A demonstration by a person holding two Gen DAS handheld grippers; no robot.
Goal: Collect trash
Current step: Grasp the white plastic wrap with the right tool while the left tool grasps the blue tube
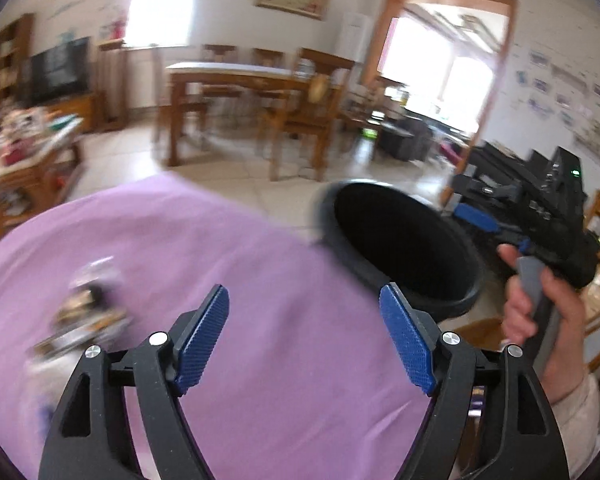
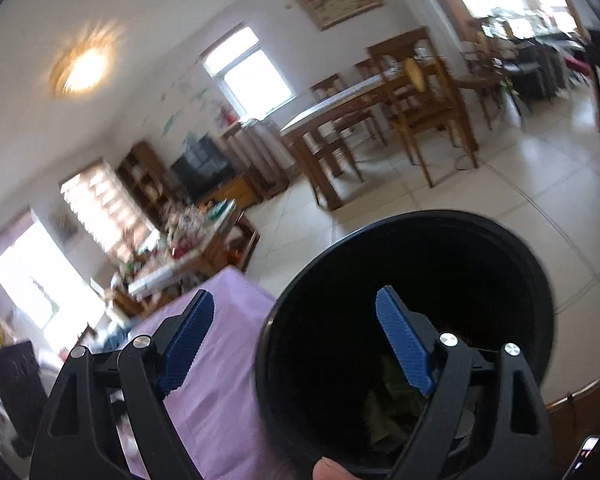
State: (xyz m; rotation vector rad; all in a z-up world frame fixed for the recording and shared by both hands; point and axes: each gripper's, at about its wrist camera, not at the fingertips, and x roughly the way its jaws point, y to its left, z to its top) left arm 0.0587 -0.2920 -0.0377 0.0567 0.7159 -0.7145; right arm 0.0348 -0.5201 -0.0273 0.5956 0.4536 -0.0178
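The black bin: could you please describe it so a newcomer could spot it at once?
Start at the purple cloth covering the near table. At its right edge stands the black bin, round, open-topped and dark inside, with greenish crumpled trash at the bottom.

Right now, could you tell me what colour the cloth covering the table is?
The cloth is plain lilac purple, clearest in the left wrist view.

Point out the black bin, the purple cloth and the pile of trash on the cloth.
black bin [image 2: 400, 232]: right wrist view, on the far rim.
purple cloth [image 1: 260, 272]: left wrist view, on a bare stretch in the middle.
pile of trash [image 1: 88, 312]: left wrist view, on the blurred heap's centre.
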